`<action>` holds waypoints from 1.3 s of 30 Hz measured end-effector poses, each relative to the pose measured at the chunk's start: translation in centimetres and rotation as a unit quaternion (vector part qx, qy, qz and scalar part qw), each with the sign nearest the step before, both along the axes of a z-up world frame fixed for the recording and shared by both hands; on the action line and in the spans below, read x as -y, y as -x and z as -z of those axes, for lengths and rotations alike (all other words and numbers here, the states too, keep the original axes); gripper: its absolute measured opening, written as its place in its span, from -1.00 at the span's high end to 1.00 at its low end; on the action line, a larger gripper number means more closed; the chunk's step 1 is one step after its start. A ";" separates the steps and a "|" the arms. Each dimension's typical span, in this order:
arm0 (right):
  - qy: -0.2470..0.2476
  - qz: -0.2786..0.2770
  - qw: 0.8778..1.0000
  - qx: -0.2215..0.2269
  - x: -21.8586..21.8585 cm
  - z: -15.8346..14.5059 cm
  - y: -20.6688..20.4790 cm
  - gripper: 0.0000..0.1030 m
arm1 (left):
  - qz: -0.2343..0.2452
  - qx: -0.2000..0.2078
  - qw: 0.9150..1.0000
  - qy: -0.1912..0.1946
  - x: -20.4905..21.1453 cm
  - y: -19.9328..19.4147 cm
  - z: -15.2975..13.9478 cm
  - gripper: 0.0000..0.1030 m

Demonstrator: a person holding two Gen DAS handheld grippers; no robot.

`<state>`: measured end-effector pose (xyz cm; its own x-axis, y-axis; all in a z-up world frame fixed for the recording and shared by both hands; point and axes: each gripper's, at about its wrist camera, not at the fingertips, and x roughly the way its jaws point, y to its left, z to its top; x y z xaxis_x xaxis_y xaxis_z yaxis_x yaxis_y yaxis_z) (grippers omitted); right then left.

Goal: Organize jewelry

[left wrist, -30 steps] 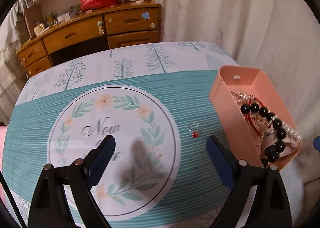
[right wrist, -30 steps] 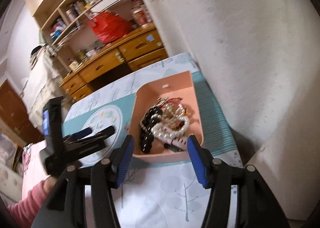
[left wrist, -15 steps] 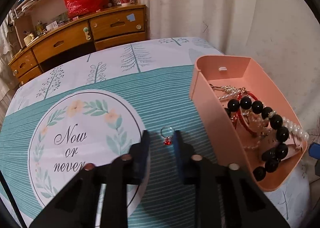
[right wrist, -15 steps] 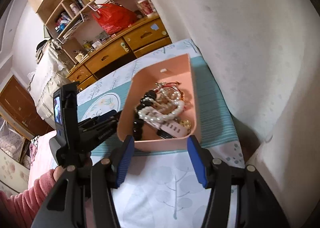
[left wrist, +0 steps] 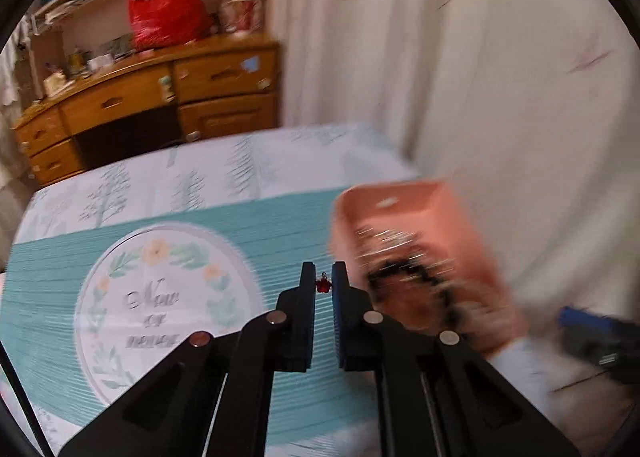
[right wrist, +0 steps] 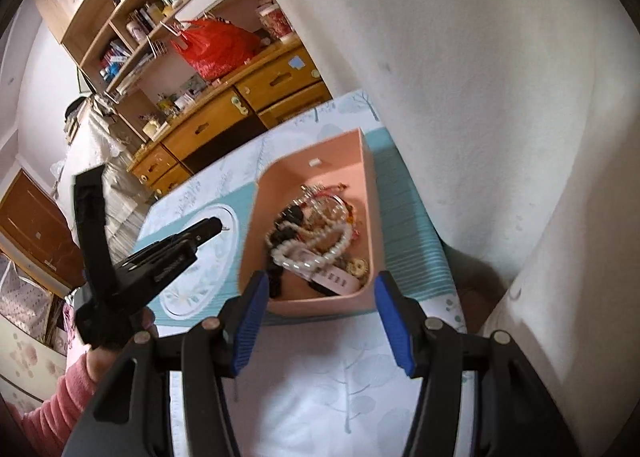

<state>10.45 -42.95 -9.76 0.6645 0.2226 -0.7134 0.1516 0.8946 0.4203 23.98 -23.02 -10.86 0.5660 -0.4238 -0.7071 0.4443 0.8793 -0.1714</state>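
Red-stoned ring [left wrist: 323,284] pinched in left tool [left wrist: 322,277]; blurred pink box [left wrist: 424,257] beside.

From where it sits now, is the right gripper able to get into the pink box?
Probably yes. The right gripper stands open just short of the pink box, whose top is uncovered. The left gripper, shut on the red ring, is off beside the box, not over it.
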 end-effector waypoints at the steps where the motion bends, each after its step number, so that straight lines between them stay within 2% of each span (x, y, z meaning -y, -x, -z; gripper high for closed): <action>1: 0.001 0.001 1.000 0.002 -0.2 -0.4 0.2 -0.07 | 0.014 -0.005 1.000 0.020 0.2 0.3 -0.7 0.89; 4: 0.010 0.004 1.000 0.003 -0.7 -1.1 0.6 -0.07 | 0.049 -0.009 0.997 0.066 0.9 0.7 -1.7 0.85; 6: 0.021 0.009 1.000 0.003 -1.4 -1.3 1.0 -0.07 | 0.076 -0.037 0.993 0.077 1.9 0.7 -1.5 0.43; 8: 0.028 0.017 0.999 -0.001 -1.9 -1.4 1.1 -0.07 | 0.065 -0.052 0.995 0.057 2.3 0.8 -1.2 -0.57; 9: 0.030 0.021 0.999 -0.003 -2.1 -1.4 1.3 -0.07 | 0.057 -0.051 0.996 0.053 2.1 0.9 -1.2 -0.68; 12: 0.026 0.032 0.999 0.007 -2.9 -1.1 2.4 -0.07 | 0.028 -0.052 0.997 0.053 -0.4 1.7 -1.2 -0.74; 14: 0.039 0.039 0.998 -0.002 -3.8 -0.7 3.2 -0.09 | -0.015 -0.073 0.997 0.012 -2.3 2.1 -0.8 -0.79; 16: 0.069 0.041 0.996 -0.034 -5.0 -0.7 3.7 -0.20 | -0.083 -0.113 0.989 -0.055 -5.2 2.9 0.0 -0.79; 18: 0.093 0.034 0.993 -0.069 -6.6 -0.7 4.7 -0.44 | -0.124 -0.145 0.978 -0.088 -7.7 4.3 0.6 -0.79; 19: 0.091 0.025 0.992 -0.081 -7.4 -0.5 5.4 -0.61 | -0.142 -0.160 0.972 -0.097 -9.1 5.3 1.0 -0.79; 20: 0.081 0.011 0.993 -0.085 -8.2 -0.2 6.1 -0.69 | -0.151 -0.176 0.968 -0.097 -10.8 6.7 1.5 -0.79; 21: 0.067 -0.011 0.994 -0.090 -9.5 0.0 7.2 -0.72 | -0.156 -0.191 0.964 -0.098 -11.8 7.6 1.9 -0.79; 22: 0.067 -0.022 0.992 -0.104 -10.6 0.2 7.8 -0.77 | -0.160 -0.218 0.957 -0.104 -13.1 8.9 2.1 -0.79; 25: 0.059 -0.033 0.985 -0.158 -13.8 0.0 9.5 -0.86 | -0.148 -0.253 0.951 -0.102 -15.6 12.0 1.1 -0.79; 28: 0.028 -0.047 0.982 -0.181 -16.1 -1.2 10.6 -0.90 | -0.137 -0.236 0.953 -0.130 -16.8 15.2 -2.0 -0.79; 30: 0.027 -0.061 0.981 -0.184 -17.3 -2.6 10.7 -0.90 | -0.132 -0.219 0.957 -0.138 -17.3 16.5 -4.2 -0.80; 31: 0.028 -0.066 0.981 -0.179 -17.6 -3.6 10.6 -0.91 | -0.130 -0.209 0.960 -0.138 -17.4 17.0 -5.3 -0.82; 33: 0.030 -0.074 0.983 -0.164 -18.2 -5.5 10.5 -0.91 | -0.132 -0.183 0.966 -0.129 -18.1 17.9 -8.1 -0.99; 36: 0.024 -0.095 0.983 -0.152 -18.7 -9.0 10.3 -0.91 | -0.150 -0.152 0.971 -0.109 -19.1 18.7 -11.4 -0.99; 39: 0.044 -0.097 0.984 -0.140 -19.3 -11.7 10.6 -0.91 | -0.155 -0.128 0.975 -0.095 -20.0 19.4 -14.4 -0.99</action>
<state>-0.19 -23.69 1.90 0.3905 0.2545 -0.8847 0.0735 0.9493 0.3056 4.61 -3.00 3.50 0.4409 -0.1073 -0.8911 0.1160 0.9913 -0.0620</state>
